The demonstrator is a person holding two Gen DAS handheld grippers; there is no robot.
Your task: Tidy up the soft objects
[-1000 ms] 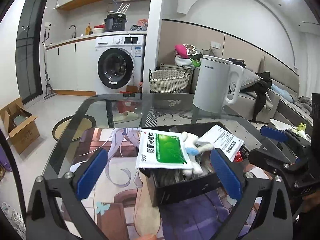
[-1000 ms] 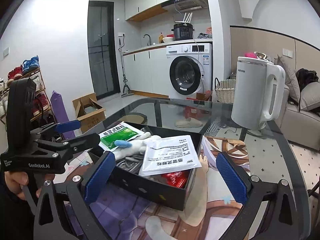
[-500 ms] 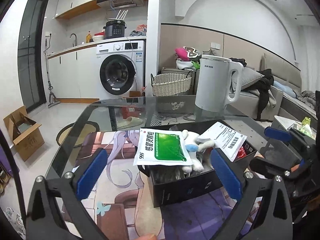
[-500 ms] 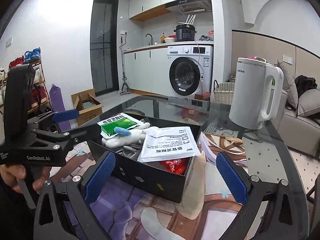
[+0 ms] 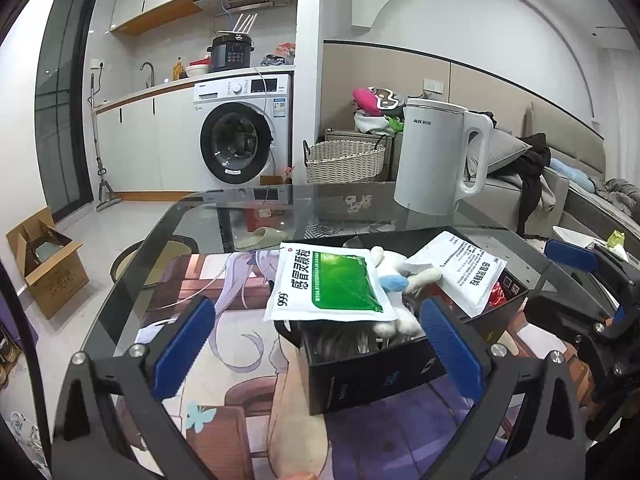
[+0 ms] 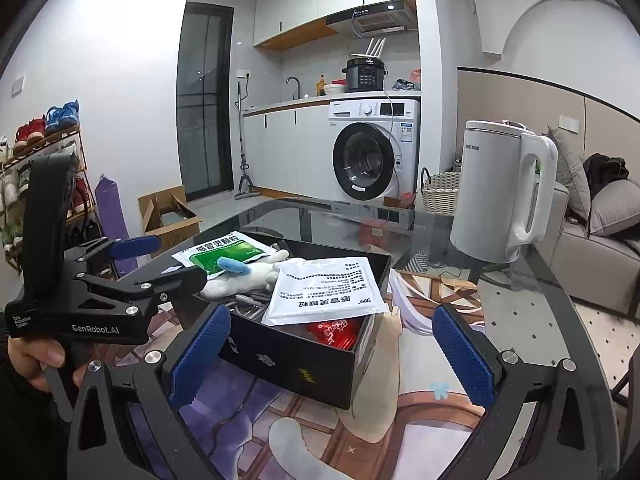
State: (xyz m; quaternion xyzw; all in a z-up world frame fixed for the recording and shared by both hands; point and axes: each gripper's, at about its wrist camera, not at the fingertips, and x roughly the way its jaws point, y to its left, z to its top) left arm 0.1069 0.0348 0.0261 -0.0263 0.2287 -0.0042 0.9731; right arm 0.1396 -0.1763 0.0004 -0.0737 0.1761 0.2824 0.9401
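A black box point(image 5: 372, 372) point(image 6: 304, 360) stands on the printed mat on the glass table. In it lie a green-and-white sachet point(image 5: 328, 284) point(image 6: 218, 250), a white plush toy with a blue part point(image 5: 396, 280) point(image 6: 240, 276), a white printed sachet point(image 5: 464, 270) point(image 6: 324, 290), a red packet point(image 6: 334, 332) and grey cables. My left gripper point(image 5: 318, 350) is open and empty, just in front of the box; it also shows in the right wrist view point(image 6: 132, 264). My right gripper point(image 6: 328, 360) is open and empty, at the box's near wall.
A white electric kettle point(image 5: 436, 156) point(image 6: 500, 188) stands on the table's far side. The glass table edge point(image 5: 132, 256) runs along the left. Beyond are a washing machine point(image 5: 240, 132), a wicker basket point(image 5: 344, 160), a sofa and a cardboard box point(image 5: 44, 264) on the floor.
Both grippers have drawn back slightly and risen, so the box sits a little lower and farther in each view. The box's contents have not moved.
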